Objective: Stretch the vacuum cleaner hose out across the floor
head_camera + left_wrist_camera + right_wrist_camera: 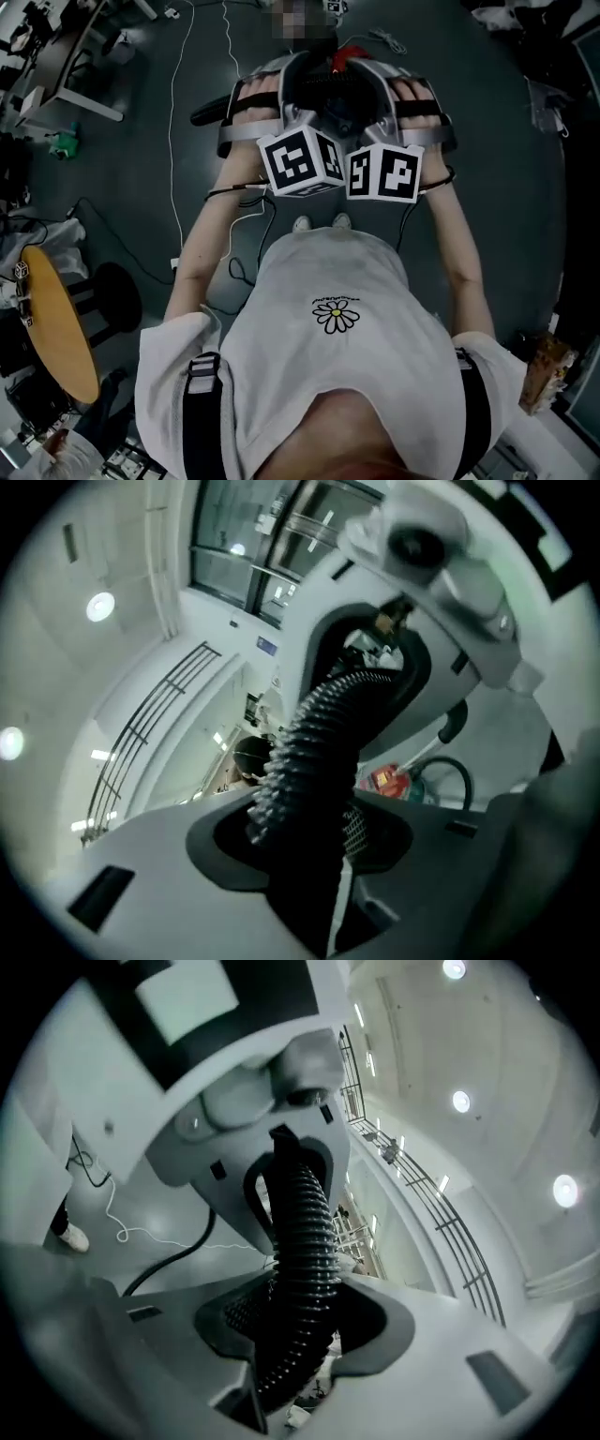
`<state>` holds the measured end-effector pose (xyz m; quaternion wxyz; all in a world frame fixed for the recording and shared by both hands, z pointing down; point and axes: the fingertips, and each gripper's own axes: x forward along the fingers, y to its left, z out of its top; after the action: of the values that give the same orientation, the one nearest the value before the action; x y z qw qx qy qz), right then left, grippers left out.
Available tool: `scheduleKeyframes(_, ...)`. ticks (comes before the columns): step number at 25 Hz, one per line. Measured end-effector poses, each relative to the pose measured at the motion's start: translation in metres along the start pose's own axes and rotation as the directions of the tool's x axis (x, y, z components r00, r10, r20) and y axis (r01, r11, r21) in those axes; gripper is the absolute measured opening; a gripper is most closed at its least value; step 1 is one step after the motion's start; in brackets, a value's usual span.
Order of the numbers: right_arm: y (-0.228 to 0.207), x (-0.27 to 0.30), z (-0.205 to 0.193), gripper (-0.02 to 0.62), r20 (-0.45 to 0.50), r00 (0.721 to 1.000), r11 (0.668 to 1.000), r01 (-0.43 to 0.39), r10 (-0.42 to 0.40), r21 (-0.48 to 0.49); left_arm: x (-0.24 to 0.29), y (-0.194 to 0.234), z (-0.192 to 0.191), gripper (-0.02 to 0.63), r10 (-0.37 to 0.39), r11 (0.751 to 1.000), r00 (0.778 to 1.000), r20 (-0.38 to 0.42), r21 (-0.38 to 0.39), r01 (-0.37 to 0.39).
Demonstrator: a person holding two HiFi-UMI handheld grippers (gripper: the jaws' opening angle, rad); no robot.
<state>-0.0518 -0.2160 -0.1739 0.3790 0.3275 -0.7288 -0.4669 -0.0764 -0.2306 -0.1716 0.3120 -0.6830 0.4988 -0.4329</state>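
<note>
In the head view the two grippers face each other close together in front of the person's chest. The black ribbed vacuum hose [326, 90] runs between them. My left gripper [302, 98] is shut on the hose [319, 752], which passes up through its jaws [323, 841] to the other gripper [450, 583]. My right gripper [364, 98] is shut on the hose [305, 1232] too. That stretch fills the notch of its jaws [300, 1326] and leads to the left gripper [253, 1082]. A red vacuum cleaner [386, 780] with a loop of hose stands on the floor behind.
A round wooden table [56, 319] and a black stool [117, 295] stand at the left. Desks [66, 75] are at the upper left. White cables [173, 112] trail over the dark floor. The person's shoes [319, 223] are below the grippers.
</note>
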Motion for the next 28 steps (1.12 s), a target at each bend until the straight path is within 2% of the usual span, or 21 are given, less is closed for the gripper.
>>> scheduleKeyframes(2, 0.007, -0.003, 0.003, 0.176, 0.013, 1.0, 1.0, -0.024, 0.024, -0.014, 0.007, -0.008, -0.003, 0.19, 0.001, 0.994, 1.0, -0.019, 0.107, 0.001)
scheduleKeyframes(3, 0.01, -0.003, 0.003, 0.176, 0.016, 0.999, 0.999, -0.037, 0.038, -0.016, 0.008, -0.012, -0.002, 0.19, -0.024, 0.995, 1.0, 0.001, 0.097, 0.024)
scheduleKeyframes(4, 0.013, -0.003, 0.003, 0.176, 0.019, 0.999, 0.999, -0.05, 0.05, -0.016, 0.007, -0.016, 0.0, 0.188, -0.071, 0.997, 0.997, 0.04, 0.03, 0.07)
scheduleKeyframes(6, 0.018, -0.003, 0.005, 0.176, 0.038, 0.998, 0.998, -0.054, 0.055, -0.012, 0.003, -0.022, 0.001, 0.166, -0.145, 0.976, 0.981, 0.131, -0.146, 0.163)
scheduleKeyframes(8, 0.017, -0.006, 0.013, 0.176, 0.09, 0.996, 1.0, 0.003, -0.004, 0.01, -0.001, -0.023, -0.006, 0.166, -0.141, 0.948, 0.975, 0.171, -0.262, 0.183)
scheduleKeyframes(10, 0.013, -0.008, 0.008, 0.176, 0.141, 0.984, 0.988, 0.091, -0.108, 0.125, -0.009, -0.017, -0.013, 0.166, -0.102, 0.926, 0.98, 0.171, -0.344, 0.157)
scheduleKeyframes(11, 0.013, -0.008, -0.005, 0.176, 0.129, 0.981, 0.966, 0.115, -0.147, 0.231, -0.012, -0.011, -0.016, 0.167, -0.082, 0.917, 0.984, 0.161, -0.374, 0.137)
scheduleKeyframes(13, 0.021, -0.012, -0.037, 0.176, 0.096, 0.982, 0.882, 0.101, -0.162, 0.46, -0.019, -0.004, -0.022, 0.169, -0.064, 0.905, 0.987, 0.146, -0.409, 0.119)
scheduleKeyframes(14, 0.026, -0.015, -0.043, 0.181, 0.095, 0.983, 0.842, 0.084, -0.158, 0.532, -0.023, -0.004, -0.024, 0.184, -0.066, 0.903, 0.987, 0.144, -0.412, 0.121)
scheduleKeyframes(15, 0.032, -0.018, -0.044, 0.181, 0.088, 0.984, 0.823, 0.078, -0.153, 0.563, -0.026, -0.005, -0.025, 0.184, -0.067, 0.906, 0.988, 0.139, -0.406, 0.118)
scheduleKeyframes(16, 0.037, -0.02, -0.042, 0.181, 0.076, 0.985, 0.818, 0.084, -0.154, 0.569, -0.028, -0.008, -0.028, 0.184, -0.067, 0.909, 0.99, 0.128, -0.4, 0.113)
scheduleKeyframes(18, 0.042, -0.025, -0.039, 0.184, 0.05, 0.984, 0.802, 0.109, -0.17, 0.588, -0.031, -0.013, -0.036, 0.184, -0.077, 0.904, 0.991, 0.111, -0.412, 0.117)
scheduleKeyframes(19, 0.044, -0.028, -0.039, 0.194, 0.033, 0.985, 0.782, 0.115, -0.171, 0.613, -0.033, -0.015, -0.039, 0.184, -0.083, 0.9, 0.991, 0.105, -0.419, 0.119)
scheduleKeyframes(20, 0.046, -0.032, -0.041, 0.21, 0.012, 0.986, 0.753, 0.117, -0.164, 0.648, -0.034, -0.017, -0.043, 0.184, -0.085, 0.9, 0.991, 0.099, -0.42, 0.119)
scheduleKeyframes(22, 0.052, -0.038, -0.049, 0.261, -0.039, 0.99, 0.668, 0.122, -0.138, 0.734, -0.035, -0.018, -0.047, 0.191, -0.086, 0.904, 0.992, 0.093, -0.411, 0.117)
scheduleKeyframes(24, 0.062, -0.046, -0.063, 0.283, -0.092, 0.988, 0.59, 0.149, -0.125, 0.793, -0.038, -0.022, -0.047, 0.193, -0.09, 0.906, 0.991, 0.103, -0.404, 0.124)
scheduleKeyframes(25, 0.069, -0.049, -0.069, 0.296, -0.122, 0.985, 0.582, 0.17, -0.121, 0.795, -0.041, -0.023, -0.045, 0.195, -0.091, 0.908, 0.989, 0.113, -0.397, 0.13)
scheduleKeyframes(26, 0.075, -0.05, -0.077, 0.296, -0.16, 0.981, 0.609, 0.194, -0.11, 0.769, -0.045, -0.023, -0.044, 0.195, -0.089, 0.911, 0.988, 0.123, -0.391, 0.131)
scheduleKeyframes(28, 0.088, -0.051, -0.099, 0.296, -0.258, 0.962, 0.708, 0.243, -0.088, 0.663, -0.052, -0.017, -0.047, 0.195, -0.077, 0.905, 0.987, 0.138, -0.406, 0.128)
